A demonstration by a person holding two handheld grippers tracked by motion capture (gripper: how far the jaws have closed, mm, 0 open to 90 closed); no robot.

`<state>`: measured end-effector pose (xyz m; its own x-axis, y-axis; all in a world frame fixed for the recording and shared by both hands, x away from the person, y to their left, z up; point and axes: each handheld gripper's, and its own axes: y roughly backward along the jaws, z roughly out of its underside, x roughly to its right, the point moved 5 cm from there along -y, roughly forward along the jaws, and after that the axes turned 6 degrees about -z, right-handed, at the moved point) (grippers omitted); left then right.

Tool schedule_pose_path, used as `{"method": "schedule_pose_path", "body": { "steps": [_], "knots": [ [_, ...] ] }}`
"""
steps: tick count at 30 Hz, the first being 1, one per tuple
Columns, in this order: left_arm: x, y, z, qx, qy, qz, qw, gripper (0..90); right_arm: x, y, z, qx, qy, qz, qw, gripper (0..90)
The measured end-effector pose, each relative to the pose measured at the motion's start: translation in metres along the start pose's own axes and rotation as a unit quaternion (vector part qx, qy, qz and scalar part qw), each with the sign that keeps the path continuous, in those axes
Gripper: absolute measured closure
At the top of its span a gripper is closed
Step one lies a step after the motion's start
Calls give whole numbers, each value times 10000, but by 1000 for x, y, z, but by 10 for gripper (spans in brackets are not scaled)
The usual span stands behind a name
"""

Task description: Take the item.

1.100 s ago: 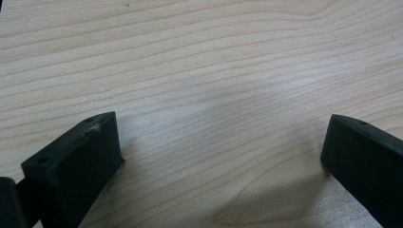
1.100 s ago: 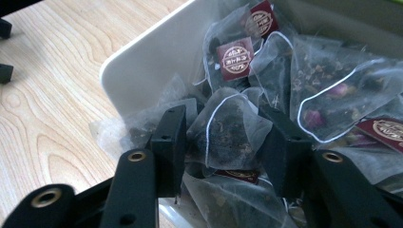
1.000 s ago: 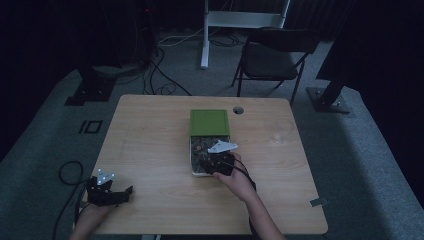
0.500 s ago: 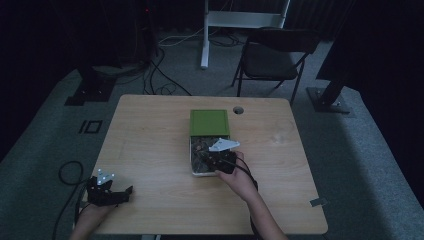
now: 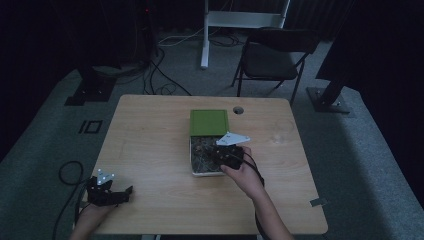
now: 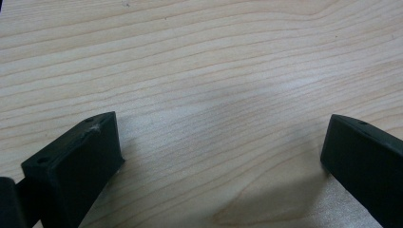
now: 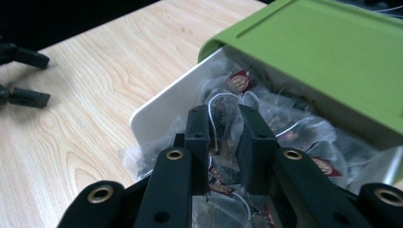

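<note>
Right tool point(image 7: 223, 124) unmoved, clamped on translucent tea bag point(image 7: 223, 118).

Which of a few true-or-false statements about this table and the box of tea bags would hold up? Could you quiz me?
1. The right tool is pinching a tea bag. True.
2. The green lid covers the white box completely. False: it is slid back, leaving tea bags exposed.
3. The left tool holds a tea bag. False: its jaws stand wide apart above bare table.
4. A folding chair stands beyond the table's far edge. True.
</note>
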<state>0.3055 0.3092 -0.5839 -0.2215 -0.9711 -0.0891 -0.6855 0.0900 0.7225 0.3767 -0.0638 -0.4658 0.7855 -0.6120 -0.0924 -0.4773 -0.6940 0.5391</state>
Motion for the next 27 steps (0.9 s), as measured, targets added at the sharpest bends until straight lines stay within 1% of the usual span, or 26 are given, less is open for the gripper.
{"method": "schedule_pose_path", "body": {
  "steps": [5,8,9,12,15,27],
  "knots": [
    [0,0,0,1,-1,1,10000,2,5,11,-7,155,-45,17,9999,767],
    [0,0,0,-3,-4,0,10000,2,7,16,-10,191,-44,36,9998,767],
    [0,0,0,-2,-6,-3,10000,2,11,21,-13,258,-67,67,9996,768],
    [0,0,0,-5,-10,-1,10000,2,16,28,-16,322,-75,126,9994,768],
    [0,0,0,-6,-7,0,10000,2,22,34,-18,342,-63,202,9992,768],
    [0,0,0,-3,-2,1,10000,2,50,58,-18,497,-260,431,9975,770]
  ]
}}
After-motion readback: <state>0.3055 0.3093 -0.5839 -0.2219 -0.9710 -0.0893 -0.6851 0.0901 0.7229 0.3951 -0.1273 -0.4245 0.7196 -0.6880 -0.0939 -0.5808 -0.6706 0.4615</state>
